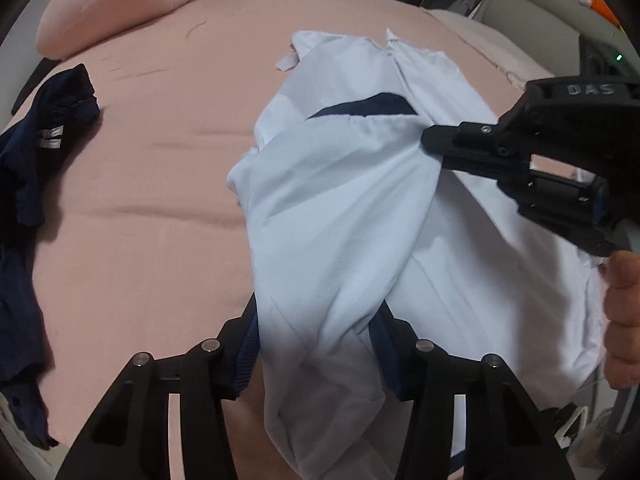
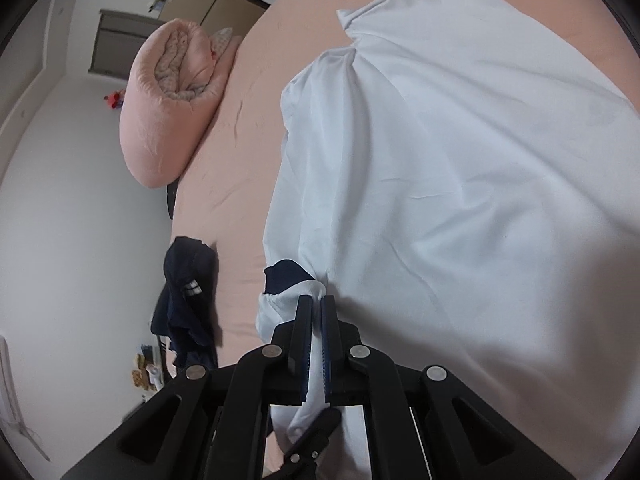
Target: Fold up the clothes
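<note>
White shirt [image 1: 340, 200] with navy trim lies crumpled mid pink bed [image 1: 160, 200]. Right gripper [image 2: 316, 320] clamped on sleeve fabric. Left gripper [image 1: 320, 340] jaws part-closed around bunched near hem. Cloth looks light, limp, likely slippery; best held at seams, hem corners.

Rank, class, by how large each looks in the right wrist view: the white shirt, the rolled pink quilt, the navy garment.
1. white shirt, largest, though nearest the camera.
2. rolled pink quilt.
3. navy garment, smallest.
The fisheye lens makes true sizes unsure.
</note>
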### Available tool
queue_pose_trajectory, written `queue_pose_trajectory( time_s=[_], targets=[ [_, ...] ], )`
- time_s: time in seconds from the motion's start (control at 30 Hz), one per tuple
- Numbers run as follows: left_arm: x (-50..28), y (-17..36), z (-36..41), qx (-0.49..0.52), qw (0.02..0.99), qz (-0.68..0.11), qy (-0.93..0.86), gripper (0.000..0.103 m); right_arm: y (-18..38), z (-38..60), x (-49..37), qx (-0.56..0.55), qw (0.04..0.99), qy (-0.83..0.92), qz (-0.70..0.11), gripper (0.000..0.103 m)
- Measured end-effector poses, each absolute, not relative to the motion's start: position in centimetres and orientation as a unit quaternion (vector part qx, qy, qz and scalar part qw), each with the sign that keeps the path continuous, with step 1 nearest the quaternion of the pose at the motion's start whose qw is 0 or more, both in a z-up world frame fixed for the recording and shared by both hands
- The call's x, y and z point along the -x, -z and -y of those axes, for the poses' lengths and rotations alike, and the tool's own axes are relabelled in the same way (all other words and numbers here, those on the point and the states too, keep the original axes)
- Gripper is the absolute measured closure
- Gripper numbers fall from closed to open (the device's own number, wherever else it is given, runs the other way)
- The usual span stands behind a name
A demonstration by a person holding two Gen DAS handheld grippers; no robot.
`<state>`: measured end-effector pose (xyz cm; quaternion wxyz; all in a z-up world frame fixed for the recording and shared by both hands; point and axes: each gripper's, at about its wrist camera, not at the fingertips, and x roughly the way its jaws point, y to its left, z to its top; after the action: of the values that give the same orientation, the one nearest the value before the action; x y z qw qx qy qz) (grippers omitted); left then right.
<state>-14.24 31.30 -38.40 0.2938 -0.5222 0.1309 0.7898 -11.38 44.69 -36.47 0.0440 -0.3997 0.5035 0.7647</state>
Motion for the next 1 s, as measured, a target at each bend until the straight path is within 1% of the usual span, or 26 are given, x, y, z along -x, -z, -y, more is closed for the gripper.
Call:
queue_pose_trajectory(
  time_s=[0.03, 0.07, 0.1, 0.13, 0.2, 0.23, 0.27, 0.37, 0.47, 0.6, 0.73, 0.8, 0.83, 0.87, 0.9, 0.93, 1.0],
  targets=[
    [14.2, 38.4, -31.4, 0.521, 0.295, -0.132, -0.79, 0.056, 36.5, -44.6, 11.3, 0.402, 0.04, -0.767, -0.499, 0.102],
    [14.2, 38.4, -31.5, 0.52, 0.297, -0.133, -0.79, 0.059, 36.7, -44.5, 11.3, 0.403, 0.034, -0.764, -0.503, 0.101],
    [14.2, 38.3, -31.6, 0.519, 0.301, -0.133, -0.789, 0.063, 36.9, -44.3, 11.4, 0.405, 0.027, -0.76, -0.507, 0.096],
    [14.1, 38.3, -31.6, 0.519, 0.303, -0.132, -0.788, 0.064, 37.1, -44.2, 11.5, 0.407, 0.021, -0.757, -0.511, 0.095],
    [13.9, 38.2, -31.7, 0.517, 0.307, -0.137, -0.788, 0.065, 37.7, -44.2, 11.5, 0.422, 0.017, -0.743, -0.518, 0.083],
    [13.8, 38.2, -31.8, 0.515, 0.309, -0.143, -0.787, 0.065, 37.7, -44.0, 11.5, 0.425, 0.015, -0.744, -0.516, 0.07],
    [13.7, 38.3, -31.9, 0.514, 0.31, -0.152, -0.785, 0.065, 37.8, -43.7, 11.4, 0.428, 0.014, -0.744, -0.513, 0.065],
    [13.4, 38.5, -32.4, 0.517, 0.311, -0.171, -0.779, 0.064, 37.8, -42.7, 11.3, 0.433, -0.002, -0.75, -0.5, 0.065],
    [13.2, 38.7, -32.8, 0.518, 0.307, -0.184, -0.777, 0.062, 38.3, -41.9, 11.5, 0.435, -0.008, -0.746, -0.504, 0.065],
    [13.2, 38.7, -32.6, 0.52, 0.309, -0.169, -0.779, 0.061, 39.5, -41.1, 11.8, 0.438, -0.003, -0.735, -0.518, 0.065],
    [12.5, 38.6, -33.0, 0.504, 0.305, -0.188, -0.786, 0.061, 40.7, -40.7, 11.8, 0.432, 0.007, -0.734, -0.524, 0.066],
    [12.4, 38.5, -33.1, 0.503, 0.304, -0.19, -0.786, 0.062, 41.6, -40.7, 11.4, 0.424, 0.01, -0.734, -0.531, 0.072],
    [12.4, 38.5, -33.1, 0.505, 0.304, -0.189, -0.785, 0.062, 41.7, -40.7, 11.3, 0.423, 0.009, -0.736, -0.528, 0.08],
    [12.4, 38.4, -33.0, 0.508, 0.303, -0.186, -0.785, 0.063, 42.2, -41.0, 11.1, 0.421, 0.006, -0.732, -0.536, 0.091],
    [12.5, 38.4, -33.0, 0.51, 0.302, -0.184, -0.784, 0.063, 42.7, -41.3, 10.8, 0.419, 0.002, -0.727, -0.544, 0.096],
    [12.4, 38.4, -33.1, 0.511, 0.301, -0.185, -0.784, 0.063, 43.2, -41.6, 10.6, 0.418, -0.002, -0.722, -0.552, 0.1],
    [12.1, 38.4, -33.5, 0.505, 0.298, -0.199, -0.785, 0.062, 44.6, -42.6, 10.0, 0.401, -0.016, -0.692, -0.6, 0.101]
  ],
)
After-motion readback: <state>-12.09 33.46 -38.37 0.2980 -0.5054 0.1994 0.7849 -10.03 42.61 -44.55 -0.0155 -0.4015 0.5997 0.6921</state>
